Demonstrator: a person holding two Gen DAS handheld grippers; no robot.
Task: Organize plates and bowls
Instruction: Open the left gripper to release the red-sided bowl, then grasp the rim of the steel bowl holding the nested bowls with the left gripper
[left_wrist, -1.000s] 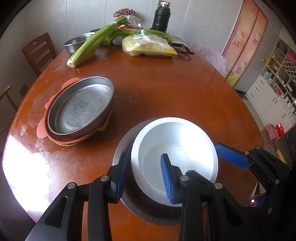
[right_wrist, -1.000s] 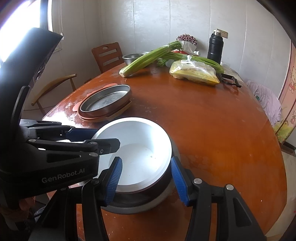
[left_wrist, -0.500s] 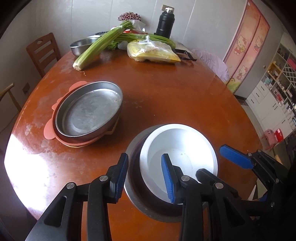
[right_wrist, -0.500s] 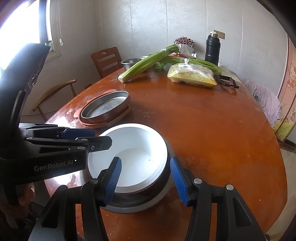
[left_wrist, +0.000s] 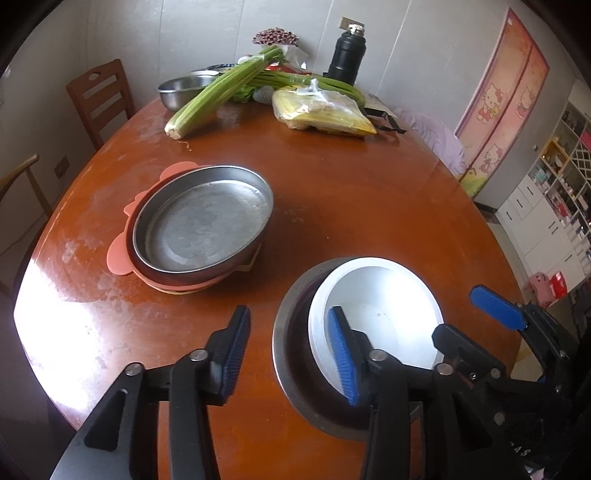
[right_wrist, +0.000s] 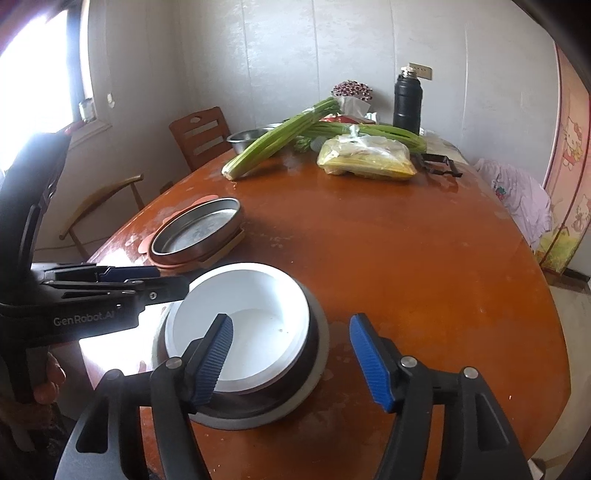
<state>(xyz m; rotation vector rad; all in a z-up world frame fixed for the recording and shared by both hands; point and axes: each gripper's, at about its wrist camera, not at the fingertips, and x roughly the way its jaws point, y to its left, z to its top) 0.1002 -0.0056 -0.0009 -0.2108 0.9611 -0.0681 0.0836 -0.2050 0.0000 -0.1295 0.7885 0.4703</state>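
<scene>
Here, both jaws opening, empty, white bowl (left_wrist: 373, 295) masking most of metal bowl (left_wrist: 291, 332).

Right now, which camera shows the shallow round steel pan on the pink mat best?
The left wrist view: the shallow round steel pan sits near, its whole inside visible. The right wrist view shows it smaller, more edge-on.

Two fisheye views, each from a camera mounted on a hand-held claw, look steeply down and forward along blue-tipped fingers at a round wooden table (left_wrist: 369, 192). The left wrist view sits close over the near edge, facing the far wall, with the right claw (left_wrist: 476, 325) entering at its right side. The right wrist view looks from just beside it (the left claw (right_wrist: 147, 284) crosses its left side). Both share the white bowl (left_wrist: 380, 295), the steel plate (right_wrist: 199, 229) and the far vegetables (right_wrist: 280, 140).
</scene>
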